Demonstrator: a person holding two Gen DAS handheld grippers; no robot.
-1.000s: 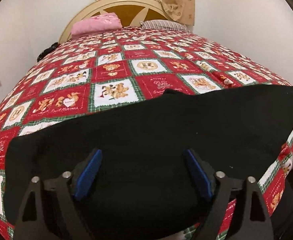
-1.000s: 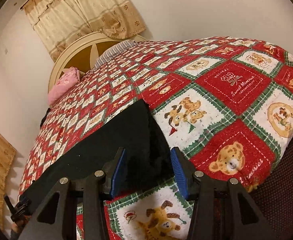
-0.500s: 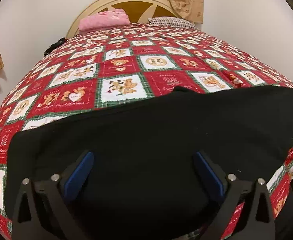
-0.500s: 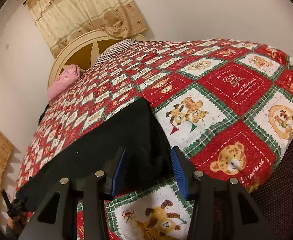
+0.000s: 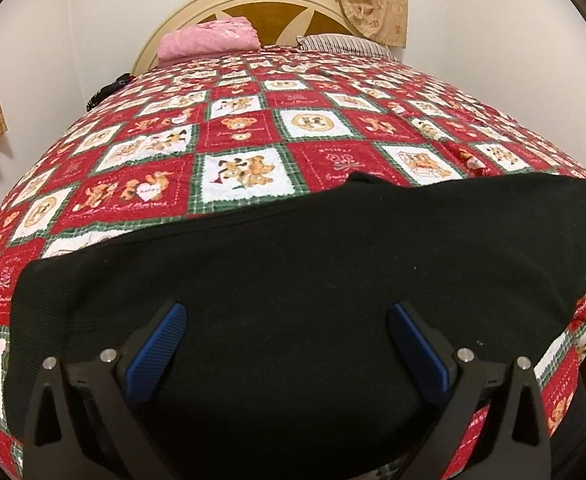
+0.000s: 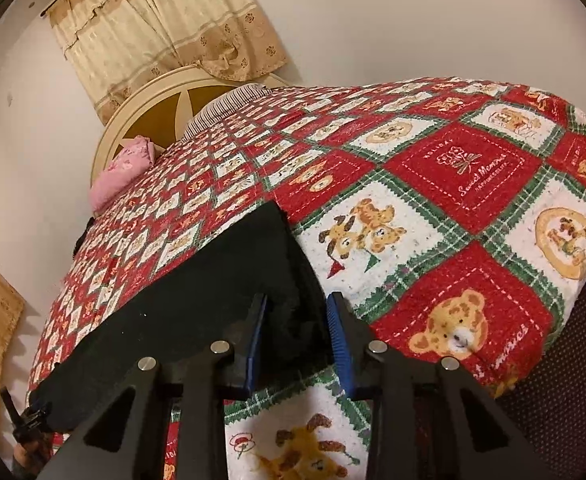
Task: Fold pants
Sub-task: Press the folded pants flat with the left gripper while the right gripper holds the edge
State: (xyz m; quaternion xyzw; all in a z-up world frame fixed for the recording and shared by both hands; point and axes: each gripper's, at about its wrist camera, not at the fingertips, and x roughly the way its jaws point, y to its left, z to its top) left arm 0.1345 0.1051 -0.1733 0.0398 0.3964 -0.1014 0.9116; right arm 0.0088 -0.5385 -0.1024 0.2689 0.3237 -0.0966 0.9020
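Black pants (image 5: 293, 280) lie flat across the near edge of the bed, on a red, white and green teddy-bear quilt (image 5: 245, 140). My left gripper (image 5: 287, 320) is wide open just above the pants and holds nothing. In the right wrist view the pants (image 6: 197, 292) stretch away to the left. My right gripper (image 6: 297, 316) is open, its blue-padded jaws on either side of the pants' near right corner, not closed on it.
A pink folded cloth (image 5: 209, 42) and a striped pillow (image 5: 345, 44) lie at the cream headboard (image 5: 269, 0). Beige curtains (image 6: 165, 28) hang behind. A dark object (image 5: 105, 92) sits at the bed's left edge. The other gripper (image 6: 29, 428) shows at the lower left.
My left gripper has opened wider and tilted up slightly over the pants. My right gripper has narrowed slightly around the pants corner.
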